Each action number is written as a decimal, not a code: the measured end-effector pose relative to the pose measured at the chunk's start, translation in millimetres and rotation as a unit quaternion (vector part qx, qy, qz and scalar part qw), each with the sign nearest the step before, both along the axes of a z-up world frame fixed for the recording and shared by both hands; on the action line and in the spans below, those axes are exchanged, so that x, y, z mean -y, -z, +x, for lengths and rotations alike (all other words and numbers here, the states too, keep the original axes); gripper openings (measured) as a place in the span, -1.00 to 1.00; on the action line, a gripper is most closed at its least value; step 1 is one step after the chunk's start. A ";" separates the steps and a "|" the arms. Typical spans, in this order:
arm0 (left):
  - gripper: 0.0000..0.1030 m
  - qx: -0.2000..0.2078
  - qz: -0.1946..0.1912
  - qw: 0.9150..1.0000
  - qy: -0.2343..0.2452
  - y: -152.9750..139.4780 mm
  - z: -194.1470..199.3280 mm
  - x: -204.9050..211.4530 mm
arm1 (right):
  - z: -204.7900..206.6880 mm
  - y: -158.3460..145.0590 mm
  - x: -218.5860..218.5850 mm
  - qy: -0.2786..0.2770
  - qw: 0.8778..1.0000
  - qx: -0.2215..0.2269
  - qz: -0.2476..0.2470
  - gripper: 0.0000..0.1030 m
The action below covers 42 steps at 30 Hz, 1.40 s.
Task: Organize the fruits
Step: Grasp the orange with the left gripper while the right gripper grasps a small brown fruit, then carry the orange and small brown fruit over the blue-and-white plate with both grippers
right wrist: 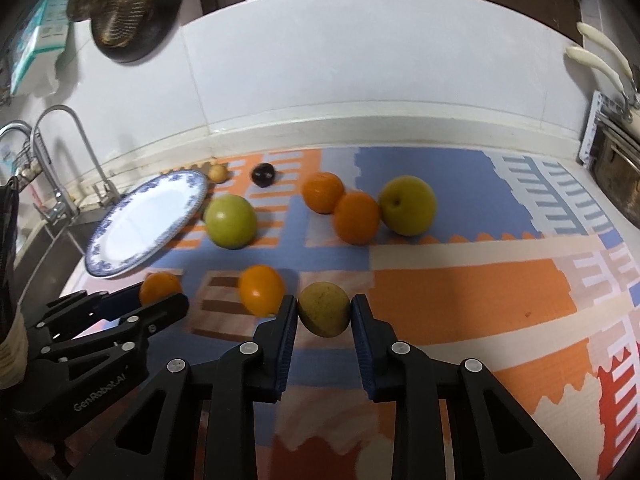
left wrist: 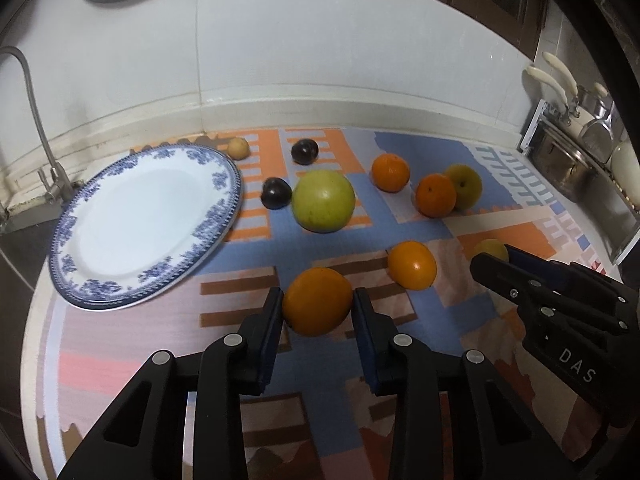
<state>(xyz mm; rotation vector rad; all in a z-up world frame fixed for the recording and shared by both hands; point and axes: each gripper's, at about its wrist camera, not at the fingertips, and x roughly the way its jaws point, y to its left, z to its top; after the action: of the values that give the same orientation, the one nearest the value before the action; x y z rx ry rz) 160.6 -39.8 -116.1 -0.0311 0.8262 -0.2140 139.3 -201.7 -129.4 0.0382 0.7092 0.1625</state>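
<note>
Fruits: orange (left wrist: 317, 301) clamped between left gripper (left wrist: 317, 308) fingers, yellow fruit (right wrist: 324, 309) between right gripper (right wrist: 324, 312) fingers (grasp step); next, likely carrying to empty plate (left wrist: 68, 240).

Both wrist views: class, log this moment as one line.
left gripper: shut on orange | right gripper: shut on yellow fruit | plate: holds no fruit

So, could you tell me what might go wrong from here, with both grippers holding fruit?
1. The round orange is pinched only at its sides by the left gripper, so it may slip.
2. The plate overhangs the sink edge; a heavy placement might tip it.
3. Moving the right gripper could nudge the neighbouring orange.
</note>
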 end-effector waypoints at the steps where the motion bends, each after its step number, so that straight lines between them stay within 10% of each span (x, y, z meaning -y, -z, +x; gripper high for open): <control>1: -0.34 0.002 0.000 1.000 -0.002 -2.2 -1.2 -2.7 | -1.6 -3.1 -3.1 -0.004 1.000 0.003 0.001 -0.44; 23: -0.34 0.046 0.044 0.996 -0.065 -26.9 -8.4 -96.6 | 12.0 -38.1 -117.3 -0.136 0.989 0.045 0.019 -0.44; 42: -0.34 0.001 0.058 0.995 -0.084 14.0 41.3 -153.1 | 75.9 0.3 -193.5 -0.187 0.982 0.003 -0.006 -0.44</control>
<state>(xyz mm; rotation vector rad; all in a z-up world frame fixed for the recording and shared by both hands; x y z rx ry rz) 201.9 113.3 -130.1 0.0088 0.8277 -0.0068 215.2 -8.1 -129.7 -0.1081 0.7063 0.5178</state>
